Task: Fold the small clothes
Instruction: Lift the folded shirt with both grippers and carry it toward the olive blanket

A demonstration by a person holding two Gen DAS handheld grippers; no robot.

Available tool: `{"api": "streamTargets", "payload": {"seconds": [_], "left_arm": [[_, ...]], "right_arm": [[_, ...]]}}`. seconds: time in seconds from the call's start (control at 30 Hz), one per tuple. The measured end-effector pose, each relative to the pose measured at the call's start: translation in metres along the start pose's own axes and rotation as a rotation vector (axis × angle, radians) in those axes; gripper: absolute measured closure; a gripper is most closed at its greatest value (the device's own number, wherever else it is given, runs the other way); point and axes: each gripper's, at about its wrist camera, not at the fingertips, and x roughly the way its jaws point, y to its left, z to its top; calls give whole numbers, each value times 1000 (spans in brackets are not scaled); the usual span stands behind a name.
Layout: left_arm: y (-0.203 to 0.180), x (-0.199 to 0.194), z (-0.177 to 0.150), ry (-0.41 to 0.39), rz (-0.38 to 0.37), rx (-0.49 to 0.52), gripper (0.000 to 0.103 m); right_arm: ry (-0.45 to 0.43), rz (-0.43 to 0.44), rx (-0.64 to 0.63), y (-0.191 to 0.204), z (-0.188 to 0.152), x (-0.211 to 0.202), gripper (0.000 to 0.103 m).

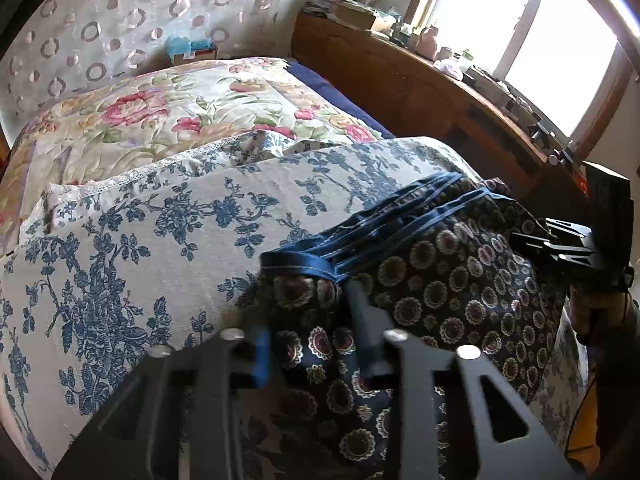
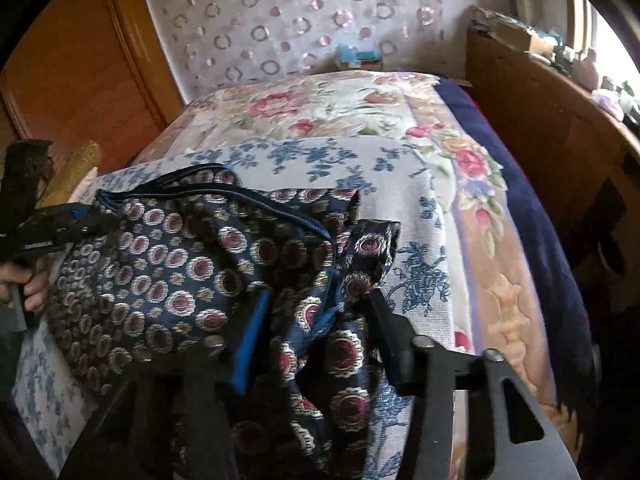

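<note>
A small dark navy garment (image 1: 440,280) with maroon and cream medallions and blue trim lies on a white cloth with blue flowers (image 1: 160,240) on the bed. My left gripper (image 1: 310,332) is shut on the garment's left part just below the blue trim, fabric bunched between its fingers. The right wrist view shows the left gripper (image 2: 92,216) at the garment's left edge. My right gripper (image 2: 316,324) is shut on a raised fold at the right side of the garment (image 2: 192,264). In the left wrist view the right gripper (image 1: 560,240) sits at the garment's right edge.
A quilt with pink roses (image 1: 180,108) covers the bed behind. A wooden headboard shelf (image 1: 420,76) crowded with small items runs along the right under a bright window. A curtain with ring patterns (image 2: 300,28) hangs at the back, and a wooden wardrobe (image 2: 80,60) stands left.
</note>
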Motion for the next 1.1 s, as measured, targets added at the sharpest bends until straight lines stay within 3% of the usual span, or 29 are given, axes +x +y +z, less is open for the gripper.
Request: {"api": "streamTargets", "payload": {"seconds": [0.07, 0.13, 0.17, 0.43, 0.67, 1.1], "left_arm": [[-2, -3, -1, -3, -19, -9, 94], [-10, -16, -2, -31, 12, 12, 97], [-14, -23, -2, -50, 15, 18, 97], [-35, -107, -6, -240, 2, 23, 98], [-16, -155, -9, -355, 60, -20, 98], [50, -214, -41, -467, 252, -107, 98]], "right_arm": [[-2, 13, -5, 2, -1, -2, 77], [-9, 35, -13, 3, -3, -6, 91], [-13, 52, -17, 3, -3, -7, 93], [-160, 58, -34, 16, -3, -49, 95], [-277, 82, -132, 44, 11, -80, 95], [-314, 147, -378, 114, 79, -36, 95]]}}
